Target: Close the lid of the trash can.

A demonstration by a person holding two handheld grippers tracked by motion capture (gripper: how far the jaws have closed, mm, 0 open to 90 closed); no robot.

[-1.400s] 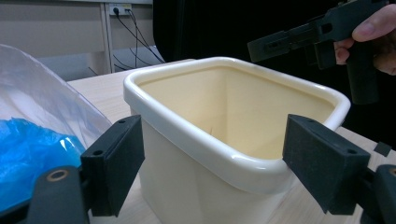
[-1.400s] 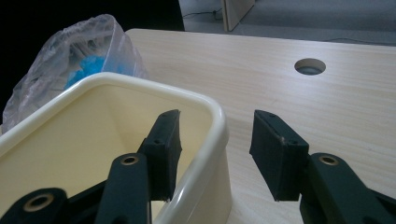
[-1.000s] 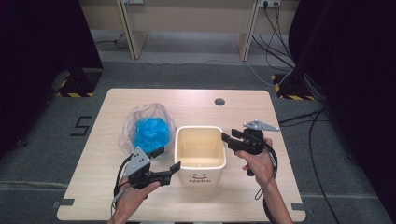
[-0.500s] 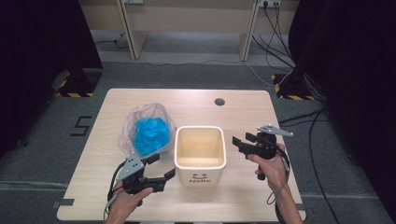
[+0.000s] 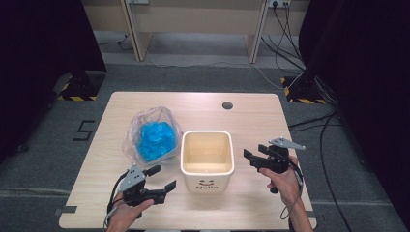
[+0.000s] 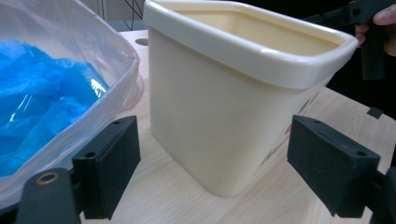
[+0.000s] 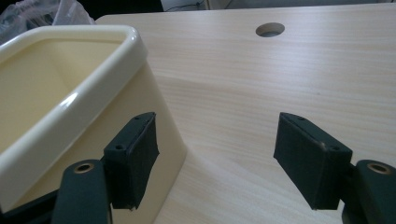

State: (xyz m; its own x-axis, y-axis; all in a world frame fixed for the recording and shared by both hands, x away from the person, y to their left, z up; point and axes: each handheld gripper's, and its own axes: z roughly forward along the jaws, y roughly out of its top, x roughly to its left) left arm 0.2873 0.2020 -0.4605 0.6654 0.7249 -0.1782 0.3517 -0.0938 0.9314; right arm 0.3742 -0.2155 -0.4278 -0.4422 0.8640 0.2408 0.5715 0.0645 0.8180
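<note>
My left gripper has drawn back to the lower left and my right gripper to the right, both jaws wide and empty. Between them on the tabletop stands the empty cream bin. Beyond, upper left, a clear bag holds blue plastic.

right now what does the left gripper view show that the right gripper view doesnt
Left gripper view alone: blue crumpled material inside the clear plastic bag, and the other hand holding its tongs beyond the bin.

Right gripper view alone: the round hole in the tabletop and the bin's bare inside.

Both: the cream bin, the wooden table, a bit of bag, and each view's own open black tongs.
</note>
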